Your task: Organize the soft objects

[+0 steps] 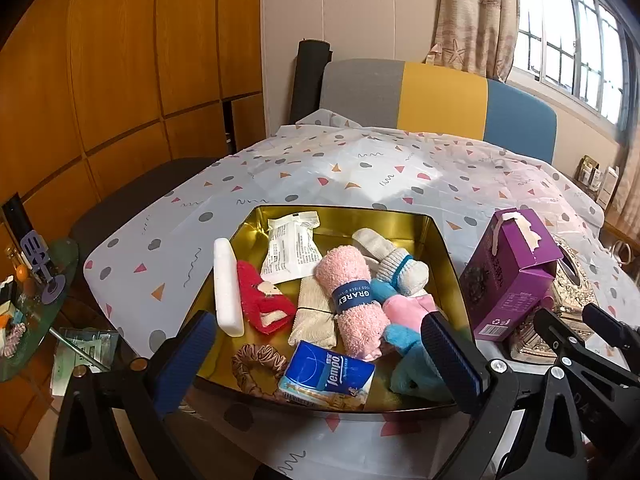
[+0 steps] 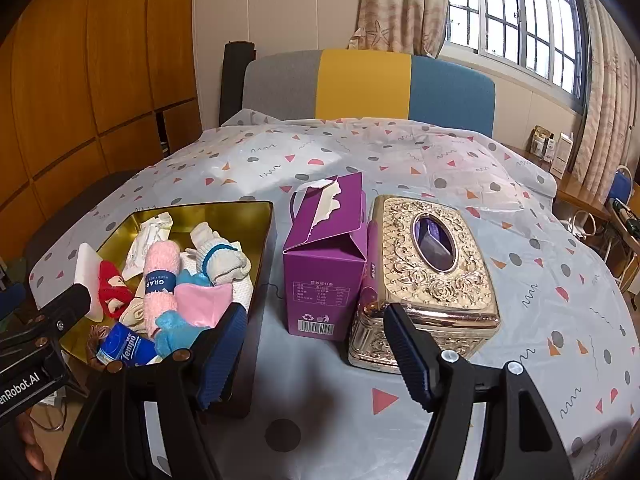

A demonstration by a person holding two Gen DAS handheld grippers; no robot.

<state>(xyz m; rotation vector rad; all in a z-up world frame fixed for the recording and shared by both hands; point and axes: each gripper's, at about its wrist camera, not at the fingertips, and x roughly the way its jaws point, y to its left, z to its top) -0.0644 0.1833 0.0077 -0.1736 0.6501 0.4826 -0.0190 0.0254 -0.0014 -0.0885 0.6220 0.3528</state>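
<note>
A gold tin tray [image 1: 360, 216] [image 2: 224, 210] on the table holds several soft items: a rolled pink towel [image 1: 354, 296] [image 2: 160, 280] with a dark band, a red sock [image 1: 262, 300], white-and-blue socks [image 1: 400, 266], a blue Tempo tissue pack [image 1: 328, 374] [image 2: 128, 346], a brown scrunchie [image 1: 258, 366] and a white foam block [image 1: 227, 288]. My left gripper [image 1: 320, 360] hovers open above the tray's near edge with nothing between its fingers. My right gripper [image 2: 316, 354] stands open in front of a purple carton [image 2: 326, 264] and a gold tissue box [image 2: 432, 272], touching neither.
The table carries a patterned plastic cloth [image 2: 540, 280]. A grey, yellow and blue chair back [image 1: 440, 100] stands at the far edge. A glass side stand with clutter [image 1: 28, 300] sits at the left. The purple carton [image 1: 512, 272] stands right of the tray.
</note>
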